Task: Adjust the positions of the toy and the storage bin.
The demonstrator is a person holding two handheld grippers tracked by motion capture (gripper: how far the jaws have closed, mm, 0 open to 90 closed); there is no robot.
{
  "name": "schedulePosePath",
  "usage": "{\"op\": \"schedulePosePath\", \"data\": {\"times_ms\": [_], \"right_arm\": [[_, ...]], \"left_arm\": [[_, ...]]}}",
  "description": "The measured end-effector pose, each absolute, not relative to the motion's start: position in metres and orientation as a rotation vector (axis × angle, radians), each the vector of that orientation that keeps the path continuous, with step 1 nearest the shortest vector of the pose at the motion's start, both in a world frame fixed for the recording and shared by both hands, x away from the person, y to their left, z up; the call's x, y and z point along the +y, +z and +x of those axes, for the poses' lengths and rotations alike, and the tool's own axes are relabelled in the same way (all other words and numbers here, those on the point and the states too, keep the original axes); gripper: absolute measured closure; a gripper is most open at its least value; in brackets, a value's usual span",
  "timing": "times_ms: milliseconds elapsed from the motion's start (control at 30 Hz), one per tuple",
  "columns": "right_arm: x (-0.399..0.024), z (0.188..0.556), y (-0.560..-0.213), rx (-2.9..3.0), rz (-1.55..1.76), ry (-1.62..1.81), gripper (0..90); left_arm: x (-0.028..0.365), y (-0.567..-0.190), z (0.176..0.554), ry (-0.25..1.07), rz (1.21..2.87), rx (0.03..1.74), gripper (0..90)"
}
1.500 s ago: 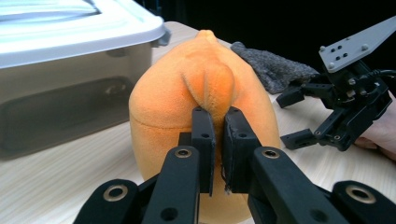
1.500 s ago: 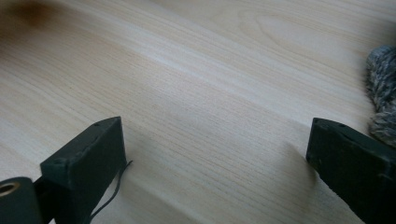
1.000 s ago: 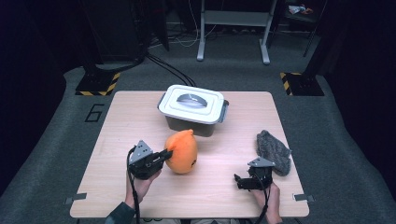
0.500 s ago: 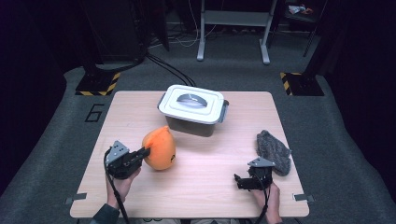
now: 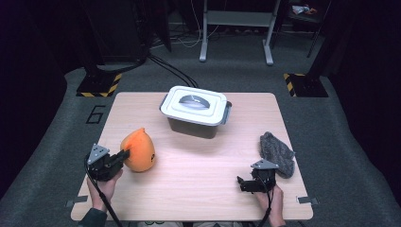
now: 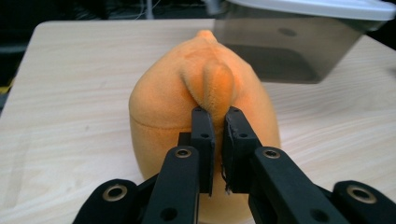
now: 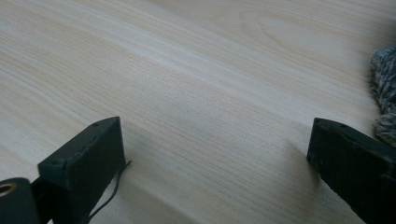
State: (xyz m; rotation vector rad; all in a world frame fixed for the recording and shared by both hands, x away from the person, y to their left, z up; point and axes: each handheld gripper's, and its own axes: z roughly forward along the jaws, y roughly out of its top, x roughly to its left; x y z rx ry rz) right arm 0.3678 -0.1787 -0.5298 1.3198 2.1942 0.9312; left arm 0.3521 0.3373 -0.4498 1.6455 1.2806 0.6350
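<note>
An orange plush toy [image 5: 138,150] rests on the wooden table [image 5: 198,161] at the left front. My left gripper [image 5: 124,154] is shut on a small flap of the toy [image 6: 215,88], its black jaws pinching the fabric from both sides. At the right front, my right gripper [image 5: 241,183] lies low on the table with its jaws wide apart and nothing between them [image 7: 215,154]. A grey knitted cloth [image 5: 276,151] lies just beside it, and its edge [image 7: 385,93] shows at the right of the right gripper view.
A grey plastic box with a white lid [image 5: 195,109] stands at the middle back of the table; its dark wall [image 6: 289,51] rises behind the toy. Dark floor, stand legs and cables surround the table.
My left gripper has dragged the orange toy leftwards and a little toward the front edge. The right gripper has stayed where it was.
</note>
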Motion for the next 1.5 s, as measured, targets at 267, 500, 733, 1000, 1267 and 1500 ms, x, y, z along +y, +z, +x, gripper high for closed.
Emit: {"op": "schedulePosePath", "data": {"times_ms": [267, 500, 733, 1000, 1267, 1500], "right_arm": [[-0.179, 0.368, -0.53, 2.195, 1.32, 0.931, 3.2], [-0.179, 0.368, -0.53, 2.195, 1.32, 0.931, 3.2], [-0.179, 0.368, -0.53, 2.194, 1.32, 0.931, 3.2], [-0.179, 0.368, -0.53, 2.194, 1.32, 0.931, 3.2], [-0.179, 0.368, -0.53, 2.194, 1.32, 0.931, 3.2], [-0.179, 0.368, -0.53, 2.193, 1.322, 0.932, 3.2]], "left_arm": [[0.35, -0.455, 0.358, 0.728, 1.65, 1.368, 73.0], [0.351, -0.45, 0.365, 0.846, 1.721, 1.409, 51.3], [0.36, -0.45, 0.365, 0.863, 1.695, 1.455, 46.0], [0.374, -0.457, 0.366, 0.781, 1.664, 1.496, 45.7], [0.372, -0.459, 0.363, 0.718, 1.626, 1.469, 43.3], [0.359, -0.457, 0.363, 0.68, 1.659, 1.428, 38.5]]}}
